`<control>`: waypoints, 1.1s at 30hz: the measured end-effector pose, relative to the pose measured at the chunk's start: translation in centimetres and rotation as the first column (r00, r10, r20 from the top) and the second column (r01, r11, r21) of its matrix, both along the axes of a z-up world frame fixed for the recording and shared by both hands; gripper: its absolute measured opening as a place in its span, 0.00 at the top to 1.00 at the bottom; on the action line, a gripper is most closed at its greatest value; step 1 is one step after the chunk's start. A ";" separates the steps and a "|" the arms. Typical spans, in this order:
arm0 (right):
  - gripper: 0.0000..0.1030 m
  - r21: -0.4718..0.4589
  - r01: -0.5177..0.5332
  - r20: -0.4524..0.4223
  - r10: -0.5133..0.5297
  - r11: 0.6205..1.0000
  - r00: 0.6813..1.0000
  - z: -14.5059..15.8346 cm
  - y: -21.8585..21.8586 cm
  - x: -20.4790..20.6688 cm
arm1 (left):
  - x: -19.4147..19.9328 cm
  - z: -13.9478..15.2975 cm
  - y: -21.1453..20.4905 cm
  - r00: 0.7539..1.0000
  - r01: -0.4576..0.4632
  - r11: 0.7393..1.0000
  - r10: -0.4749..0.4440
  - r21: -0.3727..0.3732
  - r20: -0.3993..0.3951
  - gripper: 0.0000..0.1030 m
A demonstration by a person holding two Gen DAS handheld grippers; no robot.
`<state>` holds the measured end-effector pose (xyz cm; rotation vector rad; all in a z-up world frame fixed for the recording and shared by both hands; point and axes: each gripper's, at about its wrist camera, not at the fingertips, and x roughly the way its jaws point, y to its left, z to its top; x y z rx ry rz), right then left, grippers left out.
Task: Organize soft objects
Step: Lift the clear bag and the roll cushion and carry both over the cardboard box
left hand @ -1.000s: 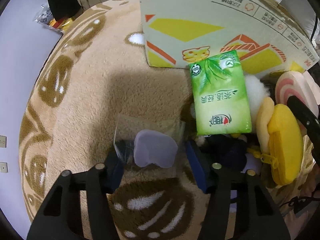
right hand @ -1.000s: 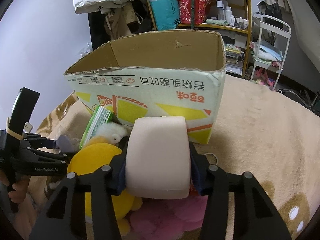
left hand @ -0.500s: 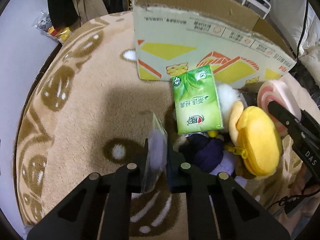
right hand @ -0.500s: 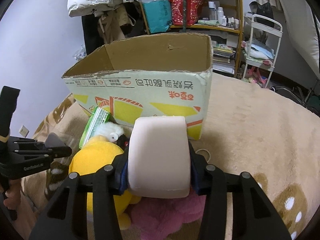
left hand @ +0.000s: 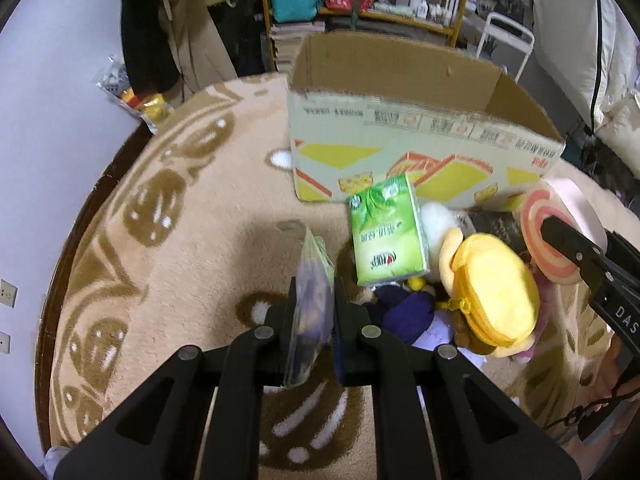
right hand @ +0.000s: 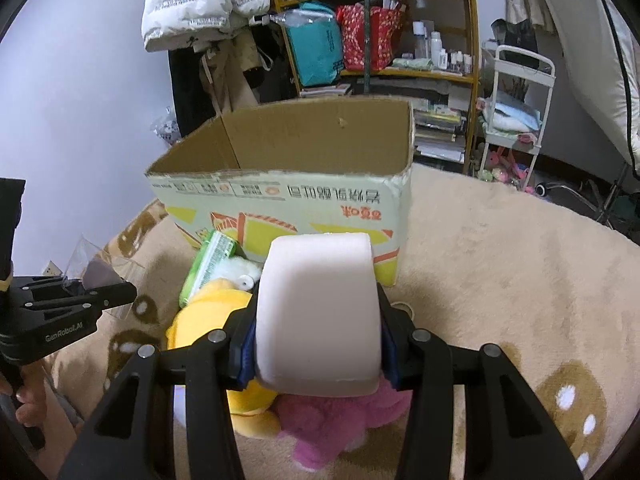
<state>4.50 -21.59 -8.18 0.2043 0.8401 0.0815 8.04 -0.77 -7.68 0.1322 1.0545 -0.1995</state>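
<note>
My left gripper point(left hand: 314, 300) is shut on a clear plastic pouch point(left hand: 310, 280) with a purple item inside, held above the rug; it also shows in the right wrist view point(right hand: 104, 276). My right gripper point(right hand: 318, 328) is shut on a pale pink roll-shaped cushion point(right hand: 318, 308), lifted over the pile; its swirl end shows in the left wrist view point(left hand: 556, 236). An open cardboard box point(left hand: 400, 136) stands behind the pile. On the rug lie a green tissue pack point(left hand: 386, 236), a yellow plush point(left hand: 492, 296), a dark blue plush point(left hand: 404, 314) and a pink plush point(right hand: 332, 420).
A beige rug with brown patterns point(left hand: 160, 220) covers the floor. A shelf with bags and bottles point(right hand: 380, 40) and a white trolley point(right hand: 516, 112) stand behind the box. Hanging coats point(right hand: 200, 4) are at the back left.
My left gripper shut on the clear pouch and lifted it, tilting up toward the box. My right gripper rose a little with the pink cushion.
</note>
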 end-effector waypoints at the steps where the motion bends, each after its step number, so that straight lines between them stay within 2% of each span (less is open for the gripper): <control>1: 0.51 -0.003 0.003 0.011 -0.003 1.000 1.000 0.4 0.0 -0.2 | -0.1 0.4 0.1 1.000 -0.004 1.000 0.004 -0.003 0.018 0.89; 5: 0.51 -0.014 0.003 0.052 -0.002 1.000 0.999 1.7 -0.1 -0.7 | -0.6 2.3 0.5 0.991 -0.014 1.000 0.015 -0.012 0.136 0.89; 8: 0.51 -0.022 0.003 0.095 -0.001 1.000 0.995 3.0 -0.3 -1.2 | -1.0 3.9 0.8 0.972 -0.008 0.999 0.015 -0.033 0.235 0.89; 15: 0.51 -0.018 0.016 0.201 -0.012 1.000 0.979 5.9 -0.8 -1.6 | -2.4 7.3 0.7 0.907 0.020 0.998 0.006 -0.057 0.422 0.89; 18: 0.51 -0.012 0.017 0.229 -0.014 1.000 0.973 6.8 -1.1 -1.2 | -2.4 8.2 0.2 0.886 0.034 0.998 -0.006 -0.052 0.464 0.89; 23: 0.51 -0.032 0.013 0.267 -0.004 0.999 0.964 8.0 -1.1 0.0 | -1.4 9.6 -0.3 0.868 0.053 0.996 -0.012 -0.069 0.496 0.89; 28: 0.51 -0.054 0.007 0.297 0.009 0.999 0.955 8.9 -1.2 1.6 | 0.4 10.9 -1.3 0.840 0.061 0.997 -0.031 -0.037 0.541 0.89; 33: 0.51 -0.046 0.011 0.319 0.004 0.999 0.948 9.2 -1.3 3.2 | 2.7 11.7 -2.0 0.834 0.058 0.997 -0.023 -0.045 0.552 0.89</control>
